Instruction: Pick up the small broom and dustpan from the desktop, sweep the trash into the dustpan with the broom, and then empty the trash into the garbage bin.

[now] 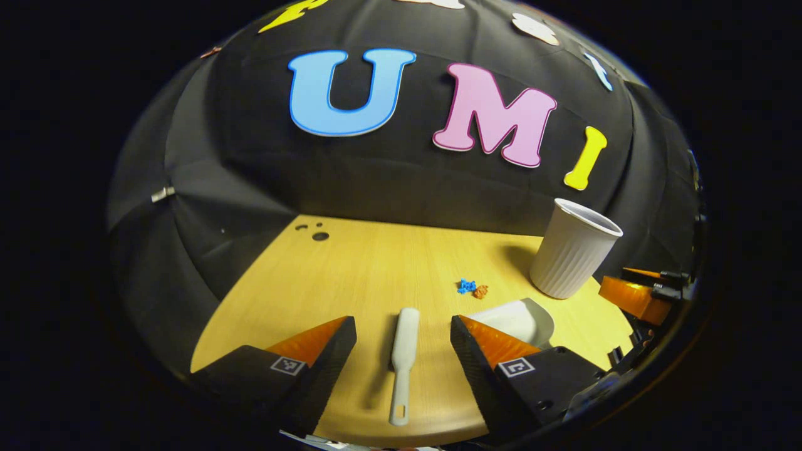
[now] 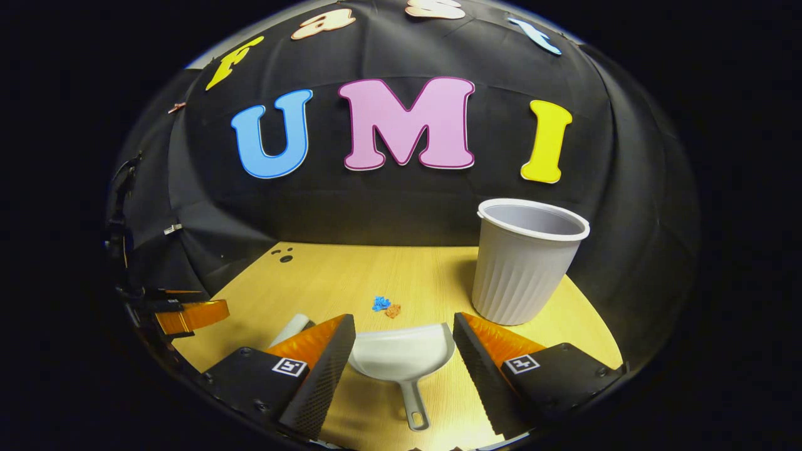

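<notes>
White broom, white dustpan, ribbed garbage bin

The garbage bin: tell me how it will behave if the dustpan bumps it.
The garbage bin looks thin-walled, empty and tall on a narrower base, so it is probably light and may slide or tip. Its ribbed wall likely flexes little.
</notes>
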`<action>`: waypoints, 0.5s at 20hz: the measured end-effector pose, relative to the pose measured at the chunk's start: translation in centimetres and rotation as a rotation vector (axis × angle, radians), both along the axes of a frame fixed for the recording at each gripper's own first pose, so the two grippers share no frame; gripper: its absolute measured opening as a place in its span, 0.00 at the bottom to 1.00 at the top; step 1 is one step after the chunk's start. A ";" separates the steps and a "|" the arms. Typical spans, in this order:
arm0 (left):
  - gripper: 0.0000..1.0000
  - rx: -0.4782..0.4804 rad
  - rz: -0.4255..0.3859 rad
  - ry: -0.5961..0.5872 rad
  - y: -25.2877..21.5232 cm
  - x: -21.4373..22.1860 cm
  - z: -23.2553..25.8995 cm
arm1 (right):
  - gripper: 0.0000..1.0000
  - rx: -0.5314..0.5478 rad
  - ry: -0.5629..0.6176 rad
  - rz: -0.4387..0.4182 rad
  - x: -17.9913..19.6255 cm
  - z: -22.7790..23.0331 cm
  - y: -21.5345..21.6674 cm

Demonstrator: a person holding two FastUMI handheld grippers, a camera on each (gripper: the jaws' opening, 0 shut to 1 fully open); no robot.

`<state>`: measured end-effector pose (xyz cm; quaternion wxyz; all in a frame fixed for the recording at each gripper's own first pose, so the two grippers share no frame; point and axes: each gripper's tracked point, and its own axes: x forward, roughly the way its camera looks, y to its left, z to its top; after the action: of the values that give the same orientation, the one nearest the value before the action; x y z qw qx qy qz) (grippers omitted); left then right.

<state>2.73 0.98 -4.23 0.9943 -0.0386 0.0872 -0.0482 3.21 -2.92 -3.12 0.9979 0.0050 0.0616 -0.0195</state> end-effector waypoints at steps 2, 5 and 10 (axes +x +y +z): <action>0.96 0.009 -0.017 0.052 -0.1 0.6 -1.3 | 0.98 0.007 0.018 0.005 0.0 -0.7 -0.1; 0.96 0.015 -0.026 0.139 -0.6 1.6 -3.4 | 0.98 0.017 0.042 0.006 -0.1 -1.7 -0.6; 0.96 0.053 -0.032 0.259 -1.0 3.8 -6.5 | 0.98 0.042 0.089 0.017 -0.2 -3.9 -0.9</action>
<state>6.48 -0.06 -10.70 0.9745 -0.0170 0.2167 -0.0564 3.04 -3.81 -7.00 0.9940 0.0244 0.1065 -0.0100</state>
